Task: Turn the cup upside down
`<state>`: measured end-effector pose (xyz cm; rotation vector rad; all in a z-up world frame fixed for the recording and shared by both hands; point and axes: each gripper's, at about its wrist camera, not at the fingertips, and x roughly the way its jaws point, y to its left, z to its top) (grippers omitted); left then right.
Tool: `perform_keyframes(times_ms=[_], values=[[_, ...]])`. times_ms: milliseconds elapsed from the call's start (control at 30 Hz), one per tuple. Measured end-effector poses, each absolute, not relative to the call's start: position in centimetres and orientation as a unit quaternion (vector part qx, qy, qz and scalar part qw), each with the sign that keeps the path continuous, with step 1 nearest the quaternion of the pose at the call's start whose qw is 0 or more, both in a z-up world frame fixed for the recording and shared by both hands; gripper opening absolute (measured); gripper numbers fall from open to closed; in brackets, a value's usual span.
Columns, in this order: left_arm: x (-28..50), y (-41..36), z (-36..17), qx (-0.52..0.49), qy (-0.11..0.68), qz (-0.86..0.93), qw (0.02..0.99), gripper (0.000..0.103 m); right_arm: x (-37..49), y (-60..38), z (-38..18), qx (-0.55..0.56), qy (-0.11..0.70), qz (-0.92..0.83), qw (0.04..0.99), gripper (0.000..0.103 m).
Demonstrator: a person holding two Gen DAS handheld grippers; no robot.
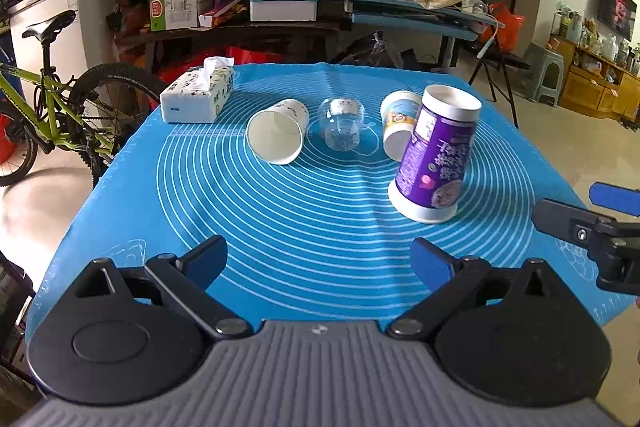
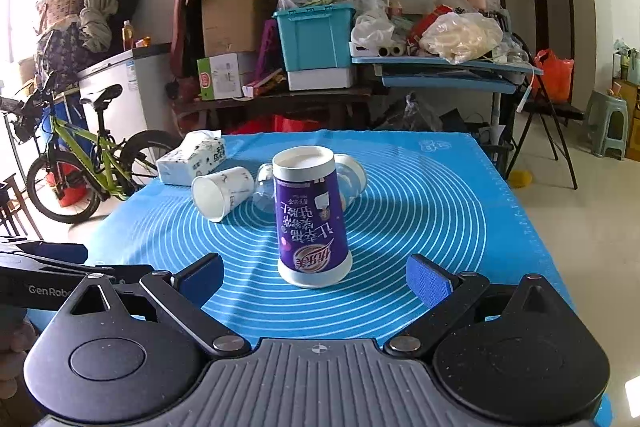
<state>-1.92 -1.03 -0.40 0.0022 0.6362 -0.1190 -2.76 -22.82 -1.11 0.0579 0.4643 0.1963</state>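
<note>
Left wrist view has the left tool hovering low over the near edge of the bench, its blue-padded fingers spread wide with nothing between them, pointing toward the far edge. Near the right edge of that view the right tool shows from the side; its fingers also look parted, holding nothing. The purple cup stands upside down on the blue mat, mouth down and white base up, toward the right side of the bench, and it appears tilted in this view, though the fisheye lens may account for that. Beyond it lie three more cups on their sides: a white paper cup with its mouth facing the near edge, a clear plastic cup in the middle, and a white and yellow cup just behind the purple one. A tissue box sits near the far left corner. Right wrist view puts the right tool directly in front of the purple cup, fingers spread well apart and clear of it on both sides, with the cup looking upright and its printed label inverted. This view hides most of the clear cup and the white and yellow cup behind the purple one, while the left tool pokes in at the left edge. Only the left view shows all four cups apart from one another.
</note>
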Motion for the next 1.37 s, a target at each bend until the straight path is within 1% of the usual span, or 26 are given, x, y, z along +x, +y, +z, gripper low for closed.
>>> perform_keyframes(times_ms=[633, 1367], values=[[-3.9, -1.7, -0.7, 0.007, 0.313, -0.070, 0.947, 0.097, -5.8, -22.7, -1.3, 0.011, 0.224, 0.098, 0.970, 0.098], [-3.7, -2.0, -1.0, 0.005, 0.323, -0.073, 0.943, 0.097, -5.8, -22.9, -1.3, 0.026, 0.219, 0.105, 0.970, 0.098]])
